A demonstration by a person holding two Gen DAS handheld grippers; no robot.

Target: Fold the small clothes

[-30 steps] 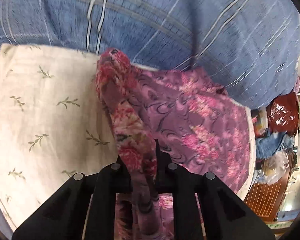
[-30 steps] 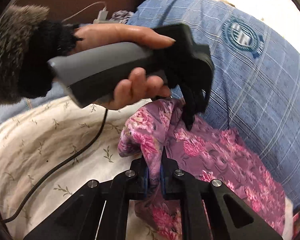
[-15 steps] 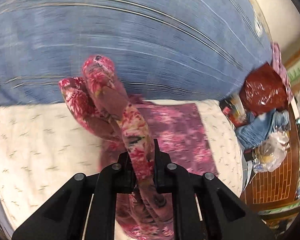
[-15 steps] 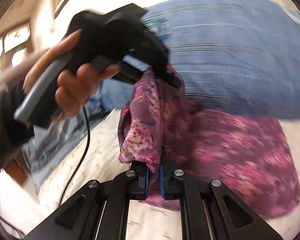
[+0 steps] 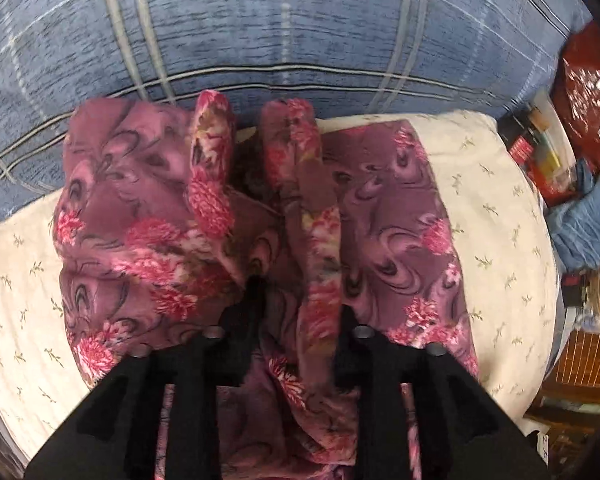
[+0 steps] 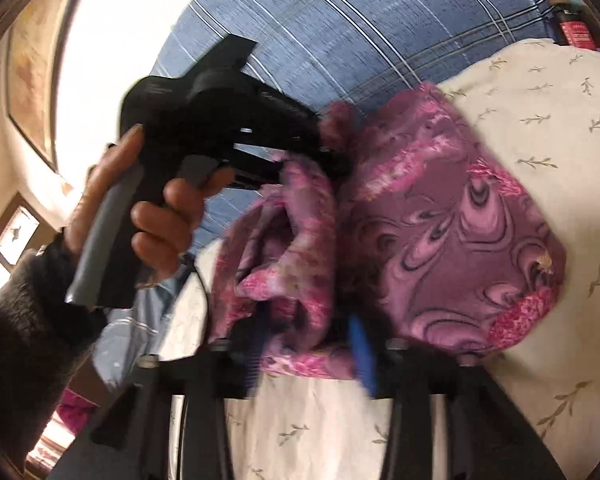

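The purple fleece garment with pink flower print (image 5: 392, 216) lies bunched on the cream pillow with small leaf sprigs (image 5: 496, 208), 2 rolled folds standing up along its middle. It looks soft, light and limp, thick enough to hold a loose fold but likely to sag or slide open when let go, so a pinch on a doubled edge or corner should carry it better than a grab at a single layer.

The left gripper (image 5: 296, 304) has its fingers spread, with 1 rolled fold lying between them unpinched. The right gripper (image 6: 312, 336) also stands spread, blue pads visible, and cloth sits loose in the gap. In the right wrist view the person's left hand (image 6: 156, 216) holds the other tool's grey handle. A blue plaid blanket (image 5: 284, 24) lies behind the pillow.
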